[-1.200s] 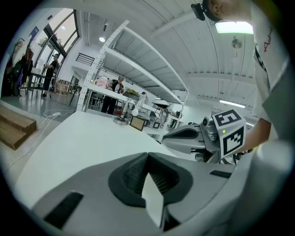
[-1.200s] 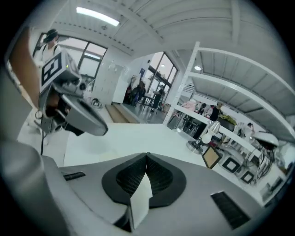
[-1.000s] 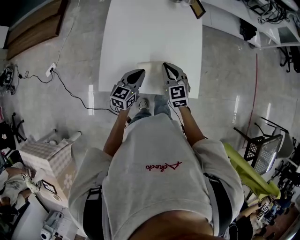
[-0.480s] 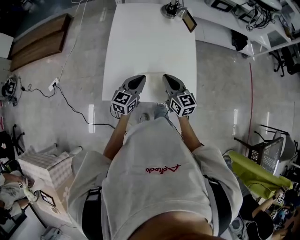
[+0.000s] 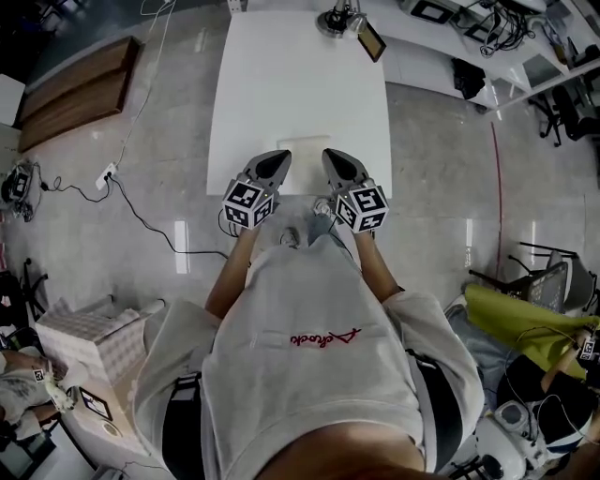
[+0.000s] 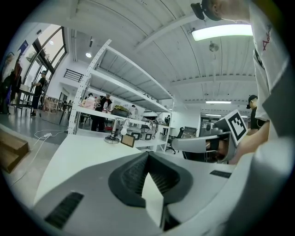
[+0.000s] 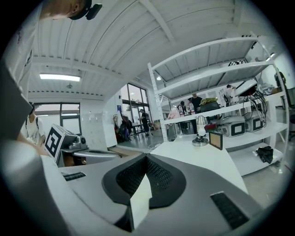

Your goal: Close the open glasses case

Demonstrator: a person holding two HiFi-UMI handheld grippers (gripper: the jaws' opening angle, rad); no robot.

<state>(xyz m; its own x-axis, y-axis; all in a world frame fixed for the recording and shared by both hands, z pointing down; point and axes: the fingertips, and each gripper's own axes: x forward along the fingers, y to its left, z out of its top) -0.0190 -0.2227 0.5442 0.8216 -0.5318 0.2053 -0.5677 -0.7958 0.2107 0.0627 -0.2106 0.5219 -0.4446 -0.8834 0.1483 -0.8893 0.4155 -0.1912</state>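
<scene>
A pale flat rectangular case point(image 5: 303, 150) lies near the front edge of the white table point(image 5: 300, 84); from above I cannot tell whether its lid is up or down. My left gripper point(image 5: 279, 159) hovers at the case's left side and my right gripper point(image 5: 329, 157) at its right side, both pointing away from me and held above the table. In the left gripper view the jaws point(image 6: 147, 154) meet at the tips with nothing between them. The right gripper's jaws point(image 7: 146, 157) are shut and empty too. The case shows in neither gripper view.
A lamp base point(image 5: 337, 21) and a small framed picture point(image 5: 368, 39) stand at the table's far end. Cables point(image 5: 141, 187) and wooden boards point(image 5: 80, 89) lie on the floor at left. A black chair point(image 5: 553, 277) is at right. Shelving point(image 7: 207, 92) stands beyond the table.
Both grippers have lifted and drawn back toward the table's front edge; their marker cubes now hang past the edge. The right gripper has rolled a little. Both stay shut.
</scene>
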